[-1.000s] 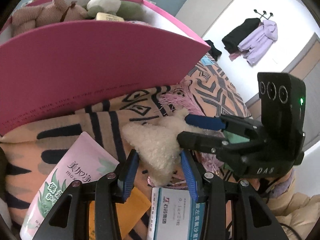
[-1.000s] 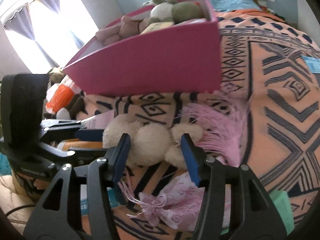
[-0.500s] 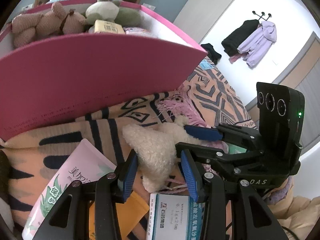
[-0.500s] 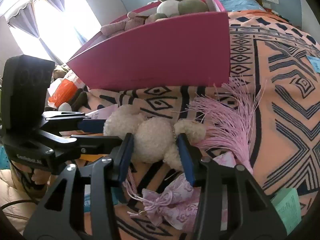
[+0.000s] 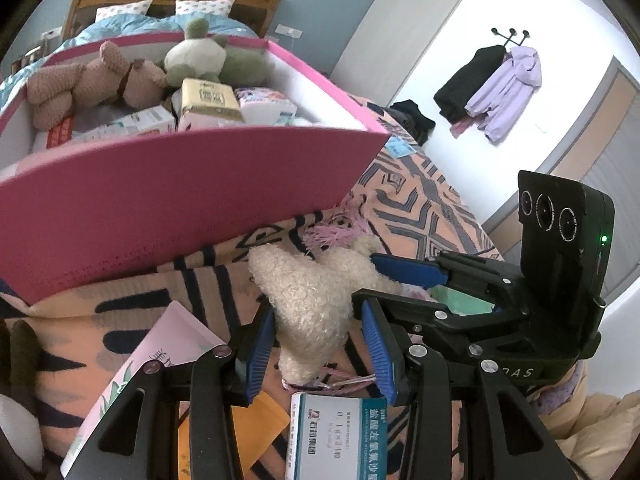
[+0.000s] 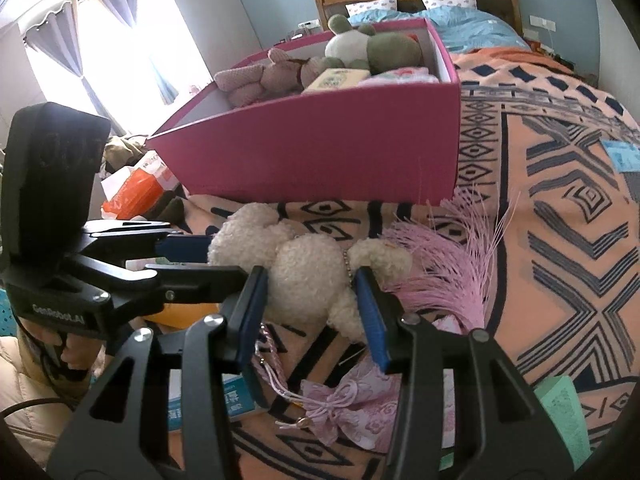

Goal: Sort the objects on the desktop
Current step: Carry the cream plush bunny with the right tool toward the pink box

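Both grippers grip the cream plush toy [image 5: 316, 300], which lies on the patterned bedspread [image 6: 560, 208] just in front of the pink box [image 5: 168, 196]. The left gripper [image 5: 318, 356] pinches the toy's narrow end between its blue pads, and the right gripper [image 6: 308, 308] has its jaws pressed on the round body from the other side.

To do this well, I'd say the two hands need to rise together and level, so the soft body isn't stretched between them. They must clear the box's front wall before moving over it. The pink tassel [image 6: 444, 268] and the toy's bead chain sit close by and may snag or drag along. Inside the box a brown bear [image 5: 92, 84] and a green frog toy [image 5: 212, 56] already crowd the back, so the nearer side looks the better place to set it.

Around the toy lie a medicine box [image 5: 340, 436], a pink packet [image 5: 132, 388] and a drawstring pouch [image 6: 352, 408]. Coats [image 5: 492, 88] hang on the far wall; a window with curtains [image 6: 80, 36] lights the room.
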The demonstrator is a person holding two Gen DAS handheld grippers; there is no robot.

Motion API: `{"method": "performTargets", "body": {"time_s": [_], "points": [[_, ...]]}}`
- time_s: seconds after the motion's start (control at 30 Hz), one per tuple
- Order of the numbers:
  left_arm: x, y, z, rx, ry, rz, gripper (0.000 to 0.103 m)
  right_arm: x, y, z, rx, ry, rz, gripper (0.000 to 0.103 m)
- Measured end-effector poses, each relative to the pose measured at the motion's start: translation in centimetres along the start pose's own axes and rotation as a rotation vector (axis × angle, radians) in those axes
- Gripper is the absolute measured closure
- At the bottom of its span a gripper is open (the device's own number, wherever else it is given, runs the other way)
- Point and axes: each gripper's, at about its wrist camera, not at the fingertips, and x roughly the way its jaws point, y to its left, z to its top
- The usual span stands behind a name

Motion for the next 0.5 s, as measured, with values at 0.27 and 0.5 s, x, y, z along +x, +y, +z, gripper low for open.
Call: {"method": "performTargets", "body": {"time_s": [0.27, 0.5], "points": [[-1.1, -0.7, 0.5, 0.03, -0.032, 0.004, 0.06, -1.2, 0.7, 0.7, -0.031, -0.043, -0.018, 0.056], [-2.0, -1.3, 0.8, 0.05, -0.056, 0.007, 0.06, -2.1, 1.0, 1.1, -0.04, -0.072, -0.02, 0.056]]}}
